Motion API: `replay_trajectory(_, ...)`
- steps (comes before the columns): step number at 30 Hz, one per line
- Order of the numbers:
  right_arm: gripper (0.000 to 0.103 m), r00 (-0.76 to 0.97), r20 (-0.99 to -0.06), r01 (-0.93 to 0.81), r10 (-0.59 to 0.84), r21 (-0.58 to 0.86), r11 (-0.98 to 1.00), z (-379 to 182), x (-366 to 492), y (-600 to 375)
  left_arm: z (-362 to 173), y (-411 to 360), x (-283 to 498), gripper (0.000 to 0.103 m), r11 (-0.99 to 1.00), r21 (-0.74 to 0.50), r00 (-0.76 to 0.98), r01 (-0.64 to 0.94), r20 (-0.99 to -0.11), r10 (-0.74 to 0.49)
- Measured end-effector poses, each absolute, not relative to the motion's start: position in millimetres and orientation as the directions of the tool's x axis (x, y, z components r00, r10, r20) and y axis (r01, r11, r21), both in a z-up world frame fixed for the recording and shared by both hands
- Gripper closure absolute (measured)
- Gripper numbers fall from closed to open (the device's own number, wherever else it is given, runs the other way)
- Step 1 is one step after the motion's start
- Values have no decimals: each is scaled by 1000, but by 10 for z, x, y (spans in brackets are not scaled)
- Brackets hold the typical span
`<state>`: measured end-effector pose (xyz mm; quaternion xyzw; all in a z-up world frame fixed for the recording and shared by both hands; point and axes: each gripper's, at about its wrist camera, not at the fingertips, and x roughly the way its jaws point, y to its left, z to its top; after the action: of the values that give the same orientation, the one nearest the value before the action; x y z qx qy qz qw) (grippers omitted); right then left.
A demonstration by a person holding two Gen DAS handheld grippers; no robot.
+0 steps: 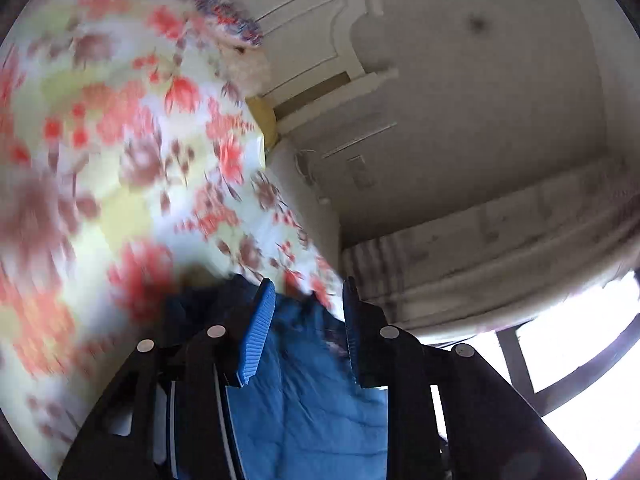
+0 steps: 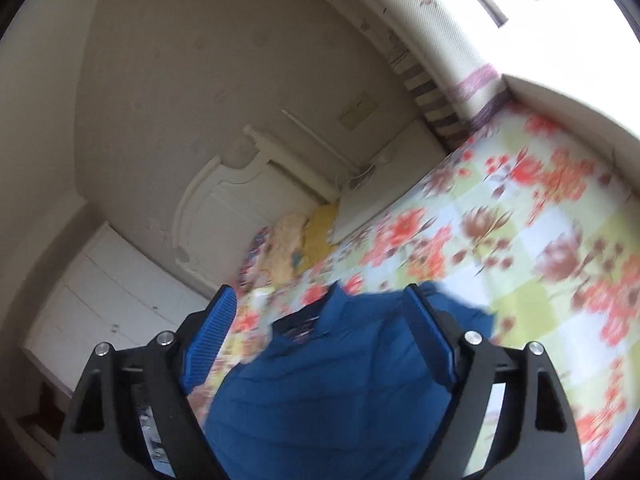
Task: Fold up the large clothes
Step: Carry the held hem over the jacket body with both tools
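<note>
The blue garment [image 2: 340, 380] is lying on the bed [image 2: 520, 240], over a floral sheet, directly below both grippers. Both views are blurring, so seams and edges are not resolving clearly.

**Gripper state**
- The left gripper [image 1: 310, 312] is standing with a visible gap between its blue pads; blue cloth is showing through the gap, but neither pad is pressing on it.
- The right gripper [image 2: 320, 332] is standing spread wide, with the garment showing between and below the pads and nothing being pinched.

**Progress (judgement)**
- The garment is appearing bunched rather than flat, with a collar-like edge [image 2: 304, 320] pointing toward the headboard [image 2: 224, 208].
- No neat, finished fold is visible. At least one fold, followed by smoothing, is probably remaining.
- Both grippers are needing a fresh hold on an edge before the next fold.

**Surroundings**
- Pillows [image 2: 296, 240] are sitting at the head of the bed, near the garment's far edge; these are the only likely obstruction.
- A white cabinet [image 2: 112, 292] is standing beside the bed, and a curtained window [image 2: 500, 8] is admitting strong light.
</note>
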<state>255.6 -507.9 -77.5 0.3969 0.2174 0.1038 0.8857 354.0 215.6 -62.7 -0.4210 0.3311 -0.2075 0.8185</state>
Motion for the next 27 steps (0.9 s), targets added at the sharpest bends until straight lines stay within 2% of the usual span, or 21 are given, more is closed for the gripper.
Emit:
replay_trajectory(2,19,865,-387,10,320,651,759,-822,2622,-5093,-585,2022,3648,83,699,-706,661,115,-471,-584)
replay_trajectory(5,19,793,-521,7,315,525,851,-1021,2855,-4994,-744,1675,3836,83,782,-583,528,220,-603,-598)
replay_trajectory(10,19,675,-661,-53,328,400,915,-1365,3203,-4723,-1026,1238,4066,83,832,-466,407,299,-727,-553)
replay_trajectory(12,20,645,-691,-76,326,367,927,-1459,3309,-4636,-1091,1208,4159,83,832,-472,401,292,-730,-554)
replay_trajectory(15,28,631,-695,-107,343,360,927,-1513,3333,-4568,-1142,1281,4213,83,803,-526,389,279,-703,-596)
replay_trajectory(17,38,642,-687,-116,342,354,928,-1500,3315,-4558,-1197,1295,4256,83,784,-558,379,270,-687,-620)
replay_trajectory(22,40,665,-664,-109,341,366,924,-1473,3272,-4590,-1152,1404,4262,83,748,-609,407,264,-633,-659)
replay_trajectory(27,40,663,-670,-100,336,365,926,-1500,3279,-4585,-1163,1367,4402,83,802,-542,400,250,-697,-595)
